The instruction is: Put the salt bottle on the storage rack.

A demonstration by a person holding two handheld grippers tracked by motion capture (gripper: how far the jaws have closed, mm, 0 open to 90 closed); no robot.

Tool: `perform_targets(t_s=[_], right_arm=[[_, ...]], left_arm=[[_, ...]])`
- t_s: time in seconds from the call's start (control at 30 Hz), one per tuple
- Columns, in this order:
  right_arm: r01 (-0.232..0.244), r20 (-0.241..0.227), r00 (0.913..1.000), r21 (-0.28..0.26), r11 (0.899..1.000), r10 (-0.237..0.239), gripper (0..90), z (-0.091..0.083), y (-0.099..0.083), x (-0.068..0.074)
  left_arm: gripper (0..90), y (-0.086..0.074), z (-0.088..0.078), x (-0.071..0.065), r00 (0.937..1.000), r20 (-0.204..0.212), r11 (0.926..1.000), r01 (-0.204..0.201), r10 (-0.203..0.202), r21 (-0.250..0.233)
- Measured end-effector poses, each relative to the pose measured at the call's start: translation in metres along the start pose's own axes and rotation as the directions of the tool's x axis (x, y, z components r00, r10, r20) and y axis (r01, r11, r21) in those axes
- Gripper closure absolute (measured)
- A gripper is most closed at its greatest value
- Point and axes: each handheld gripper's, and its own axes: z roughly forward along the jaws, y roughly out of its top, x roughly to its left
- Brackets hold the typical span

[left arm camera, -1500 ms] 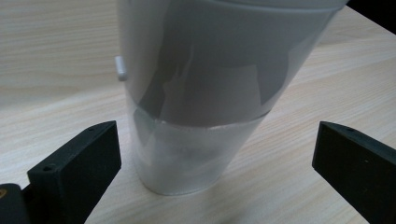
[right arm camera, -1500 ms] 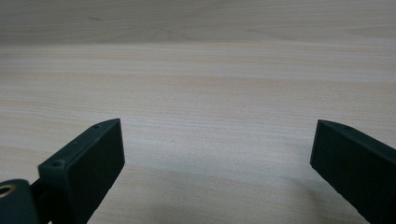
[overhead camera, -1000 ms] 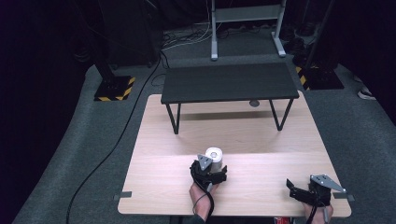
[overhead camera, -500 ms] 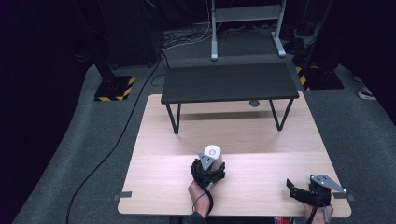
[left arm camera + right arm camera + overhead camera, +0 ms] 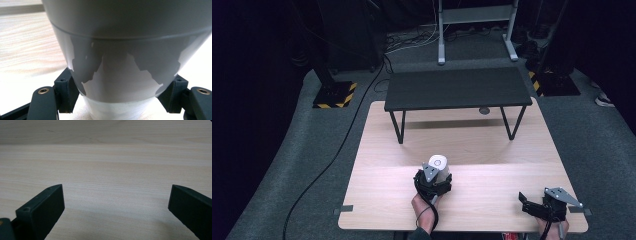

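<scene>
While held: white cup (image 5: 437, 166) sits mid-table (image 5: 377, 150), front.
L gripper (image 5: 433, 181): 2 jaws pinching cup's narrow base.
R gripper (image 5: 546, 205): jaws spread, empty.
Handling: prob light, stiff, smooth; grip low, firm.

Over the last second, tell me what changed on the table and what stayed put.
The left gripper, shut on the white cup, carried it a little forward, toward the small black table; the grip never let go. The right gripper stayed open near the wooden table's front right corner.
</scene>
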Motion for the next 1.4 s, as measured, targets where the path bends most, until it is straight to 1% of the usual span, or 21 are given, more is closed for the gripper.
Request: perform_targets(t_s=[0.23, 0.3, 0.63, 0.7, 0.9, 1.1, 1.13, 1.23, 1.33, 1.37, 1.4], right_arm=[[-0.001, -0.003, 1.0, -0.003, 1.0, 0.001, 0.0, 0.0, -0.001, -0.001], [-0.002, -0.006, 1.0, -0.003, 1.0, 0.002, 0.0, 0.0, -0.001, -0.001], [0.0, -0.008, 1.0, -0.008, 1.0, 0.0, 0.0, -0.001, -0.002, -0.002], [-0.002, -0.007, 1.0, -0.01, 1.0, 0.002, 0.0, -0.001, -0.002, -0.002], [0.002, -0.007, 1.0, -0.009, 1.0, -0.002, 0.0, -0.001, -0.002, -0.001], [0.002, -0.007, 1.0, -0.008, 1.0, -0.002, 0.0, -0.001, -0.002, -0.001], [0.001, -0.006, 1.0, -0.008, 1.0, -0.001, 0.0, -0.001, -0.002, -0.001], [0.002, -0.007, 1.0, -0.007, 1.0, -0.002, 0.0, -0.001, -0.001, -0.001], [0.001, -0.007, 1.0, -0.003, 1.0, -0.001, 0.0, 0.0, -0.001, -0.001], [0.002, -0.009, 1.0, -0.003, 1.0, -0.002, 0.0, 0.0, -0.001, -0.002], [0.002, -0.009, 1.0, -0.003, 1.0, -0.002, 0.0, 0.0, -0.001, -0.002]], left_arm=[[29.1, 0.005, -0.004, 0.0, 0.9999, 0.009, 0.9999, -0.013, 0.013, 0.0], [29.1, 0.008, -0.005, 0.0, 0.9996, 0.014, 0.9997, -0.025, 0.025, 0.004], [29.0, 0.019, -0.008, 0.002, 0.9987, 0.033, 0.9993, -0.038, 0.038, -0.003], [29.1, 0.021, -0.008, 0.003, 0.9985, 0.036, 0.9991, -0.042, 0.042, -0.002], [29.1, 0.028, -0.006, 0.008, 0.9982, 0.048, 0.9993, -0.036, 0.036, 0.002], [29.1, 0.036, -0.005, 0.01, 0.9969, 0.06, 0.9987, -0.05, 0.049, 0.007], [29.1, 0.04, -0.004, 0.012, 0.9964, 0.067, 0.9986, -0.053, 0.053, 0.004], [29.1, 0.043, -0.004, 0.012, 0.9959, 0.07, 0.9984, -0.057, 0.057, 0.0], [29.1, 0.05, -0.003, 0.015, 0.9946, 0.087, 0.9984, -0.057, 0.056, 0.003], [29.1, 0.053, -0.002, 0.016, 0.9936, 0.094, 0.998, -0.063, 0.063, 0.007], [29.1, 0.053, -0.002, 0.016, 0.9936, 0.094, 0.998, -0.063, 0.063, 0.007]])
